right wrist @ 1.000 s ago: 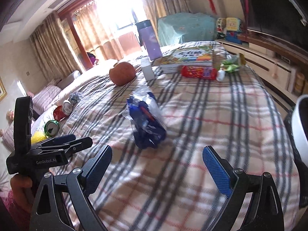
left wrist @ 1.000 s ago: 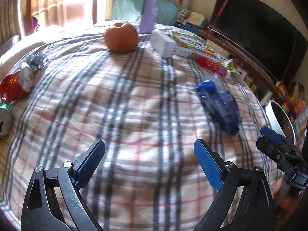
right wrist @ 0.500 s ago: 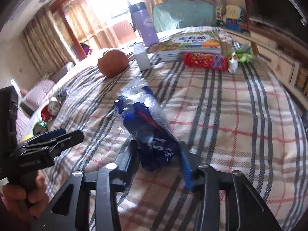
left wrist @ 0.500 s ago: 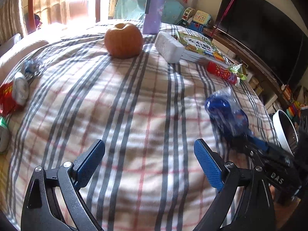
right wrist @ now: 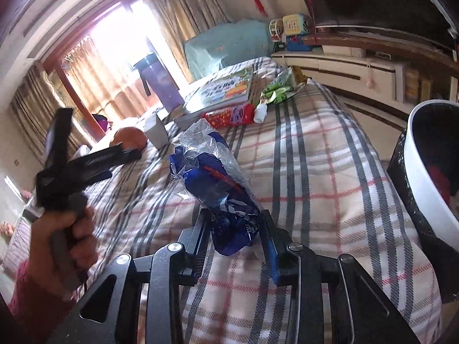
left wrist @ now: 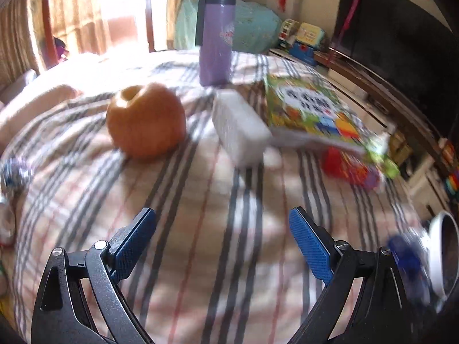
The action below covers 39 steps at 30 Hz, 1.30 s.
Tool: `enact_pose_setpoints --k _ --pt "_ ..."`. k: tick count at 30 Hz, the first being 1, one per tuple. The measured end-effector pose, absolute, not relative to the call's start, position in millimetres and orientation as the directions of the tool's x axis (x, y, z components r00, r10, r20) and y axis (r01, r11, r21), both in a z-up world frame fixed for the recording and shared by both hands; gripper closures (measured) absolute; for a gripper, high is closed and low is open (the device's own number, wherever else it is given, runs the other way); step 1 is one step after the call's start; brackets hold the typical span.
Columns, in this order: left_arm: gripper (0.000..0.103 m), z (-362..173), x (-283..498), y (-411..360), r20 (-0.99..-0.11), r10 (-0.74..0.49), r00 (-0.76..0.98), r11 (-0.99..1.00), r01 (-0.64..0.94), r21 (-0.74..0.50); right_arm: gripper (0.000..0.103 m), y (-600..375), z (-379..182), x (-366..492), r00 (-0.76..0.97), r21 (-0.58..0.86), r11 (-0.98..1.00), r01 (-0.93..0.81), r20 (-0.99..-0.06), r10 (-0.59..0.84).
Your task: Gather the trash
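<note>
My right gripper (right wrist: 235, 229) is shut on a crumpled blue and clear plastic bag (right wrist: 212, 177) and holds it above the plaid bed cover, left of a white-rimmed black trash bin (right wrist: 424, 189). The bag (left wrist: 407, 255) and bin (left wrist: 441, 246) also show blurred at the right edge of the left wrist view. My left gripper (left wrist: 222, 243) is open and empty over the bed's middle. More trash lies ahead: a red wrapper (left wrist: 347, 169), a green wrapper (right wrist: 281, 89) and a small white bottle (right wrist: 259, 113).
An orange pumpkin-like object (left wrist: 146, 120), a white box (left wrist: 238, 126), a purple tumbler (left wrist: 215, 34) and a colourful book (left wrist: 309, 109) lie on the far part of the bed. Cans and wrappers (left wrist: 14, 172) lie at the left edge. A TV cabinet (right wrist: 358, 66) runs along the right.
My right gripper closed on the blue bag, lifted it and carried it toward the bin. My left gripper moved forward over the bed toward the pumpkin and box, staying open.
</note>
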State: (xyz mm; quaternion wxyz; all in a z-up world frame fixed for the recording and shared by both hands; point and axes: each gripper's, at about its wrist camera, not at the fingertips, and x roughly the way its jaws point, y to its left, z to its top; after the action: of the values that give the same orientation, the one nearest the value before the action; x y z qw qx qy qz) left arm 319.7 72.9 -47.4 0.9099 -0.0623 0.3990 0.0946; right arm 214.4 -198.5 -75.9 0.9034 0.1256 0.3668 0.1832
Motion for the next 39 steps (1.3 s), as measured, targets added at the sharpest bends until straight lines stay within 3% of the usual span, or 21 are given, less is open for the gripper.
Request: enact_pose_setpoints --k 7,13,14,15,17,22,33,39 --pt "0.007 -61.6 380.6 65.3 -0.733 0.203 0.649 0.97 -0.236 0.06 0.068 -189.0 -73.2 209.5 0.676 0.312 0.908 -0.28 -0.607 0.417" --pt "0.011 -72.0 399.5 60.9 -0.73 0.193 0.656 0.978 -0.188 0.091 0.068 -194.0 -76.6 213.9 0.67 0.332 0.91 -0.25 -0.619 0.41" --pt "0.024 -70.4 399.1 59.1 -0.725 0.185 0.664 0.98 -0.176 0.089 0.068 -194.1 -76.9 214.1 0.671 0.33 0.912 -0.245 -0.621 0.405" --pt "0.045 -70.1 400.8 56.7 -0.724 0.174 0.668 0.983 -0.161 0.088 0.068 -193.9 -76.8 213.7 0.672 0.327 0.914 -0.24 -0.623 0.4" --pt "0.065 -73.3 402.6 53.2 -0.743 0.144 0.654 0.989 -0.122 0.084 0.068 -194.7 -75.9 212.3 0.68 0.322 0.919 -0.229 -0.622 0.387" --pt "0.066 -60.1 373.2 51.9 -0.741 0.058 0.669 0.997 -0.07 0.015 0.068 -200.2 -67.2 199.5 0.716 0.328 0.92 -0.213 -0.588 0.375" --pt "0.066 -47.1 230.0 2.5 -0.762 -0.22 0.609 0.975 0.171 -0.146 0.069 -227.4 -75.1 183.9 0.658 0.331 0.927 -0.179 -0.66 0.363" --pt "0.066 -55.8 189.2 -20.8 -0.775 -0.257 0.578 0.962 0.227 -0.149 0.064 -232.2 -79.7 182.0 0.616 0.342 0.913 -0.224 -0.676 0.405"
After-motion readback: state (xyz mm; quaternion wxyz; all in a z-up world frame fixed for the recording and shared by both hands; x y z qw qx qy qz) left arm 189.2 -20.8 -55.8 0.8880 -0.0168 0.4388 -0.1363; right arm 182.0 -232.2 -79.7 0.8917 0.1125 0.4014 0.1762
